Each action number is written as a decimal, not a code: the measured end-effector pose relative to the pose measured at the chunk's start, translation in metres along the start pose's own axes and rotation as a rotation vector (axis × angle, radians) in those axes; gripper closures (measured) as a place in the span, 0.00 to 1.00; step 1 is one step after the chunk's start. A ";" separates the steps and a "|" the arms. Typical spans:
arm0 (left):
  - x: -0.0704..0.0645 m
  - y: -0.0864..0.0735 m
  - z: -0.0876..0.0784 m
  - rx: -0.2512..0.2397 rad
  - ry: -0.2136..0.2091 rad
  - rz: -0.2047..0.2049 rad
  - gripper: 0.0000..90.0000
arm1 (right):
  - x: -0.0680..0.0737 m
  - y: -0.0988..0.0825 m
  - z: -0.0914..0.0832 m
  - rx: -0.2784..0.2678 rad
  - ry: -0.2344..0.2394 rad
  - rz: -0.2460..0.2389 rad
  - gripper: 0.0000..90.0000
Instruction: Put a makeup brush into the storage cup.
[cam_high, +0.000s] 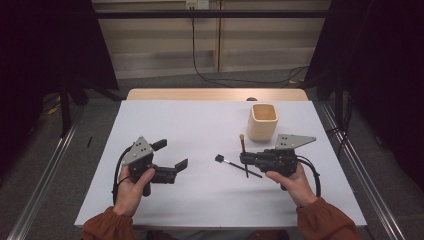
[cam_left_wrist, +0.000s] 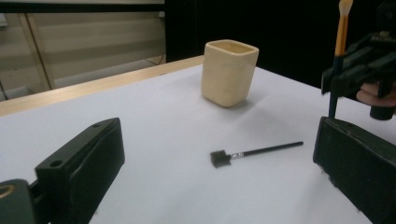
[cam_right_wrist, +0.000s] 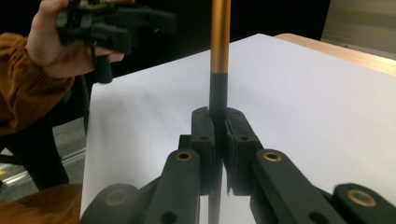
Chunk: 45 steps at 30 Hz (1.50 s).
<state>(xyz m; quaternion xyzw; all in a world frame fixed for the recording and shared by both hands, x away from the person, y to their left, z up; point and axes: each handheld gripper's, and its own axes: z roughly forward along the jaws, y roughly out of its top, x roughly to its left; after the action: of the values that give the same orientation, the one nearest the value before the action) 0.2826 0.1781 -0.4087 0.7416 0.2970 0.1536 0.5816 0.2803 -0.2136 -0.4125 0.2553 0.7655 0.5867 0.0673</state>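
Observation:
My right gripper (cam_high: 243, 158) (cam_right_wrist: 218, 119) is shut on a thin brush (cam_high: 242, 142) (cam_right_wrist: 219, 46) (cam_left_wrist: 341, 32) with a black and orange handle, gripped on its black part. The brush points away from me toward the cream square cup (cam_high: 262, 121) (cam_left_wrist: 229, 72). A second, all-black brush (cam_high: 238, 167) (cam_left_wrist: 261, 151) lies flat on the white table, just left of and under the right gripper. My left gripper (cam_high: 170, 154) (cam_left_wrist: 217, 149) hovers open at the left, its jaws wide apart and aimed at the lying brush with nothing between them.
The white tabletop (cam_high: 200, 120) has a wooden strip (cam_high: 215, 94) along its far edge. The cup stands at the back right. Dark frames and cables stand on the floor beyond the table. A hand with an orange sleeve (cam_right_wrist: 28, 79) holds the left gripper (cam_right_wrist: 112, 23).

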 end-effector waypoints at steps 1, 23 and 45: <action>0.001 -0.003 -0.002 0.005 0.003 -0.003 0.02 | -0.001 0.000 -0.001 -0.002 -0.004 0.000 0.93; 0.004 -0.048 -0.056 0.022 0.120 -0.041 0.03 | -0.022 0.032 -0.034 -0.107 -0.133 -0.016 0.93; 0.012 -0.051 -0.060 0.020 0.146 -0.047 0.02 | -0.055 0.080 -0.031 -0.169 -0.228 -0.041 0.93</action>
<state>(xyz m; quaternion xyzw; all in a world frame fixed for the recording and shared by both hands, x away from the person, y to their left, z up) 0.2441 0.2399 -0.4423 0.7270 0.3572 0.1906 0.5545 0.3398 -0.2519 -0.3388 0.2982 0.7056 0.6150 0.1870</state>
